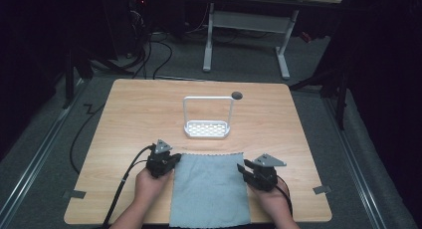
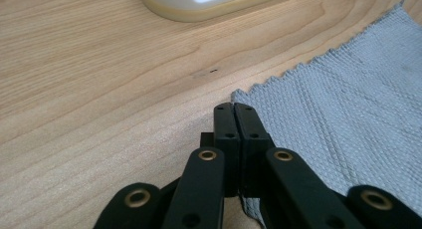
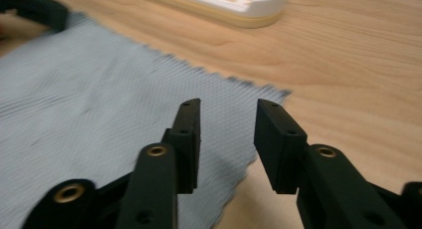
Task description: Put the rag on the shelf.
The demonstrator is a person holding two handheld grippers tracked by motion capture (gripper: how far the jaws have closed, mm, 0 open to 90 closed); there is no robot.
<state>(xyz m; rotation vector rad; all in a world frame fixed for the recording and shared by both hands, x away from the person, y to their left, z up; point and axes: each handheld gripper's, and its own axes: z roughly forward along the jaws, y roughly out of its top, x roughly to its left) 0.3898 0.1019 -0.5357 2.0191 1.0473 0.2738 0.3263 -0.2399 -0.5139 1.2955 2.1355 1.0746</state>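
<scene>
High view: grey cloth flat on tabletop, near edge overhanging. Left hand-held gripper pinched shut at far-left corner; right hand-held gripper half open astride far-right corner. Best closed squarely before lifting evenly toward rack.

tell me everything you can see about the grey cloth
The grey cloth is a light blue-grey woven rectangle with a waffle-like texture and zigzag-cut edges. It lies flat and spread on the wooden table, its near end reaching the table's front edge. The left hand-held gripper sits shut at its far left corner; the right hand-held gripper stands open over its right edge.
</scene>
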